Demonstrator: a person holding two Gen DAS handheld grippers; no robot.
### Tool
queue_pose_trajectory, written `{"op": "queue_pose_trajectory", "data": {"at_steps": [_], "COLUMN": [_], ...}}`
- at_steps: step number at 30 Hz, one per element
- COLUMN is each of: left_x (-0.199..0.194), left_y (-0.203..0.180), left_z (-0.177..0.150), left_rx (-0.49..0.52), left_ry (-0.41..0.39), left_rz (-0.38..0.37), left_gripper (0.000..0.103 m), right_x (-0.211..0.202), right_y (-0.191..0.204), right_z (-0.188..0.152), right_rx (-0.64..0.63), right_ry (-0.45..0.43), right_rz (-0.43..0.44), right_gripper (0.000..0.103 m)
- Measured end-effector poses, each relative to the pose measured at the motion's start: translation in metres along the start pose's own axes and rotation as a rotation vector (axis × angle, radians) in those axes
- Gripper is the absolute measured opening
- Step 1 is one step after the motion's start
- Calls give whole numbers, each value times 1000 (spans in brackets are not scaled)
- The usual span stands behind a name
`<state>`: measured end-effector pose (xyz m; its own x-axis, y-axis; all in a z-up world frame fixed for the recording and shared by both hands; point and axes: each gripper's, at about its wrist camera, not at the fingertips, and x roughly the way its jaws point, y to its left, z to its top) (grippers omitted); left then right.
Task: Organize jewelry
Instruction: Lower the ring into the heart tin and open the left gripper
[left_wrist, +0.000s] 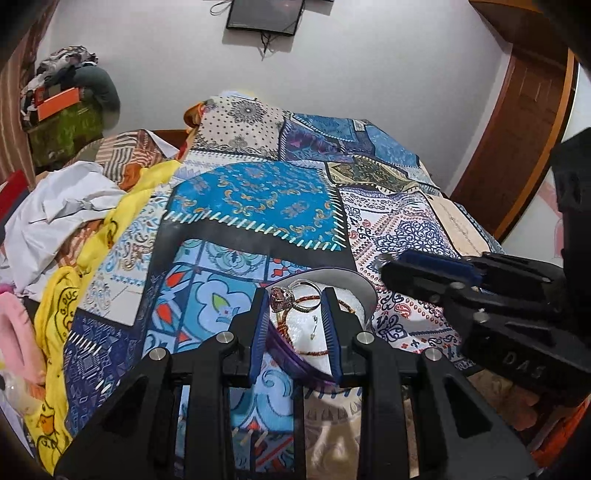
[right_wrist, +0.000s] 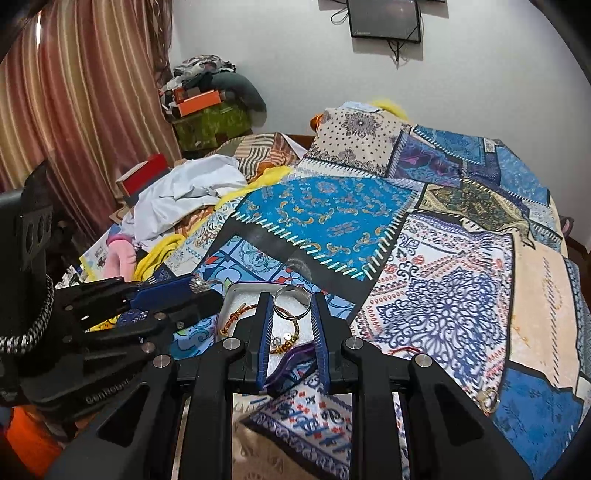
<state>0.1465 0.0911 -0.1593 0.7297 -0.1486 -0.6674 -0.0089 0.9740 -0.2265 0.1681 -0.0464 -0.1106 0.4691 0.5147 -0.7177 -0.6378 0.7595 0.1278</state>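
A small open box (left_wrist: 354, 286) with a white foam lining lies on the patchwork bedspread; it also shows in the right wrist view (right_wrist: 236, 291). My left gripper (left_wrist: 293, 295) is shut on a silver ring with a pink stone (left_wrist: 284, 295), held over the box. In the right wrist view this ring (right_wrist: 199, 285) shows at the left gripper's fingertips. My right gripper (right_wrist: 290, 301) is shut on a plain silver band (right_wrist: 291, 299) over the box. Red-and-gold cord bracelets (right_wrist: 236, 317) and a small stud (right_wrist: 287, 335) lie inside the box.
The patchwork bedspread (right_wrist: 443, 258) covers the bed. A small ring (right_wrist: 487, 400) and a red cord (right_wrist: 404, 349) lie on it at the right. Crumpled white and yellow cloths (left_wrist: 74, 206) pile up at the left. Curtains (right_wrist: 92, 92) hang behind.
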Motion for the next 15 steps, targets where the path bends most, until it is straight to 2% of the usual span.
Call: {"op": "queue_pose_trajectory", "data": {"at_steps": [15], "left_x": [23], "left_y": [8], "left_z": [3], "left_rx": [10], "left_ry": [28], "left_rz": [-36], "left_gripper": [28], "right_x": [30], "right_y": [-4], "right_z": [0], "right_rx": [41], "right_ry": [81], "right_rz": [15], "right_gripper": [19]}}
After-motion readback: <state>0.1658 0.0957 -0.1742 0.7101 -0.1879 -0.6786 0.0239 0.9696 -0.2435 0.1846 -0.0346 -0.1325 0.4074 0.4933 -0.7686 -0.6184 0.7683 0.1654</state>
